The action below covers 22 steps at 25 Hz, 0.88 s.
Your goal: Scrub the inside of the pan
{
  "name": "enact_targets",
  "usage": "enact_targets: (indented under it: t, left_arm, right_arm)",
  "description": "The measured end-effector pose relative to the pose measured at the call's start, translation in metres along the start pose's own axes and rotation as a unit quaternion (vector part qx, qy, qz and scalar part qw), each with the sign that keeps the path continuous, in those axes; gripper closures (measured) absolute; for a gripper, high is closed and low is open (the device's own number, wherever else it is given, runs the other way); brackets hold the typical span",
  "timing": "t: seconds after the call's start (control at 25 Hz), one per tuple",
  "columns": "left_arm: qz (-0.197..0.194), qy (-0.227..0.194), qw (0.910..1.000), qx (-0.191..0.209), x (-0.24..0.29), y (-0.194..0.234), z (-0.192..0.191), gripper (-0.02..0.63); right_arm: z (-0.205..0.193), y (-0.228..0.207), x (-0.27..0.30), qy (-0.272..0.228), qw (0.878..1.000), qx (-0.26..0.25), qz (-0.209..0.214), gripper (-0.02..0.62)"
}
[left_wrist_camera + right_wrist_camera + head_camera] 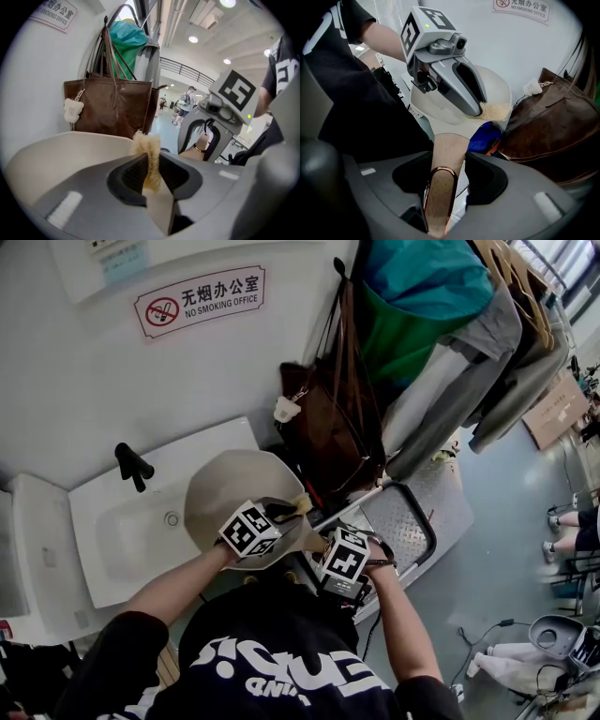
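Jaws of the left gripper (pixel 151 161) are clamped on a straw-coloured fibrous scrubber (pixel 146 140), pressed to the inner wall of the pan (pixel 225 486) near its rim. The right gripper (pixel 443 159) has its jaws closed on the pan's beige handle (pixel 440 197), which ends in a copper-edged loop. The pale cream, matte pan is held tilted in the air, just beside the white sink (pixel 122 521).

Bright even indoor light, fisheye edges, dark vignette
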State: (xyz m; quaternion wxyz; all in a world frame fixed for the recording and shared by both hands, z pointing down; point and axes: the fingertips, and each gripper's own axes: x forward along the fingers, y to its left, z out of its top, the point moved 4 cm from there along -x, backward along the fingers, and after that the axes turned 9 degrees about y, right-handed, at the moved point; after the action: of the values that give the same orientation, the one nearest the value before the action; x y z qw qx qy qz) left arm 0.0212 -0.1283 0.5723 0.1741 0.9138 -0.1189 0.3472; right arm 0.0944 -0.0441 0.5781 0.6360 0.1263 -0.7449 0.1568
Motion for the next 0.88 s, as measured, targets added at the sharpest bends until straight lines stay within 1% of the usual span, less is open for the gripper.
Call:
enact_targets:
  t: [0.2,0.36,0.48,0.56,0.68,0.76,0.88]
  left_arm:
    - [0.027,-0.01,0.9995,-0.015,0.004,0.015,0.004,0.534]
    - [0.046,-0.026,0.9971,-0.054,0.005,0.028,0.007,0.534]
    - [0.063,-0.037,0.9946,-0.073,0.006,0.039,0.01,0.534]
    - [0.072,-0.043,0.9927,-0.087,0.005,0.045,0.01,0.534]
    - [0.086,-0.053,0.9886,-0.111,0.001,0.056,0.01,0.532]
    - [0.102,-0.057,0.9852,-0.126,-0.003,0.066,0.01,0.532]
    - [0.13,-0.056,0.9803,-0.138,-0.009,0.083,0.008,0.532]
  right_arm:
    - [0.003,-0.002,-0.002,-0.005,1.0,0.001,-0.002,0.382]
    - [0.004,-0.001,-0.003,-0.007,1.0,0.003,-0.004,0.382]
    - [0.006,-0.002,-0.005,-0.006,1.0,0.001,-0.005,0.382]
    - [0.005,-0.002,-0.004,-0.004,1.0,0.0,-0.005,0.382]
    - [0.001,0.0,0.0,0.001,1.0,0.003,0.006,0.382]
    - [0.002,0.0,-0.001,-0.002,1.0,0.004,0.006,0.382]
    - [0.003,-0.001,-0.003,-0.007,1.0,0.005,0.003,0.382]
